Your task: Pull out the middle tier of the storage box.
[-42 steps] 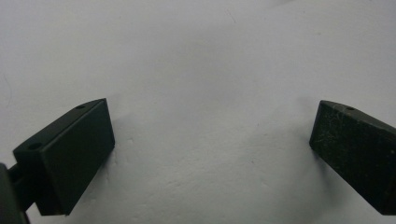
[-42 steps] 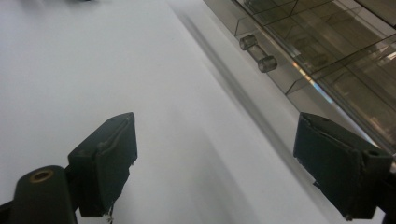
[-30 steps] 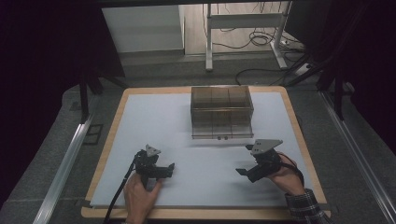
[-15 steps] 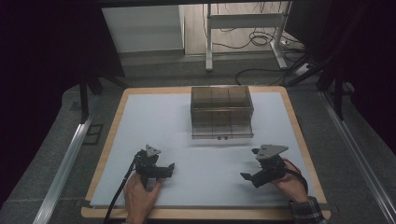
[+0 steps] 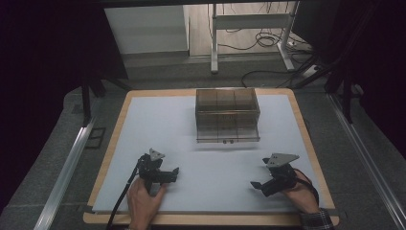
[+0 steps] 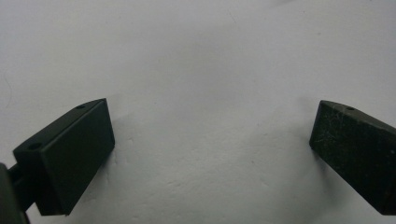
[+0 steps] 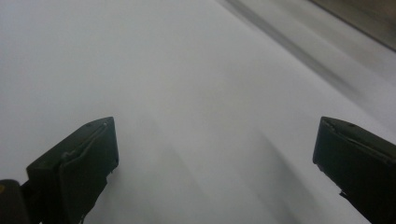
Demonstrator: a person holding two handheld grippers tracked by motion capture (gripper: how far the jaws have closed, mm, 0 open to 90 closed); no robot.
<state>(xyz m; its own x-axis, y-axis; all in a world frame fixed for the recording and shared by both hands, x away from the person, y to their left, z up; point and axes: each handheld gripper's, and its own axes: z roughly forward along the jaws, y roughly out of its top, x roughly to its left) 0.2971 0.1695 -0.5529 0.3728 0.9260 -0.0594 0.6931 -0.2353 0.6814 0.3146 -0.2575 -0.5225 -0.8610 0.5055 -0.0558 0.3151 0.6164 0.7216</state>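
Two tongs over the white worktop (image 5: 191, 124) — the left tongs (image 5: 173, 173) and the right tongs (image 5: 256, 186), both with jaws wide apart, nothing between them. One clear compartmented box (image 5: 227, 115) stands at the far middle — well apart from both.

Wooden-edged table (image 5: 298, 112) with a pale white sheet (image 5: 163, 124) covering nearly the whole top; bare light wood shows as a narrow border on all sides. One clear, brownish-tinted plastic compartment box (image 5: 227, 115) stands on the sheet, toward the far edge, near centre. Its inside is split by dividers into several cells. Near half of the sheet bare.
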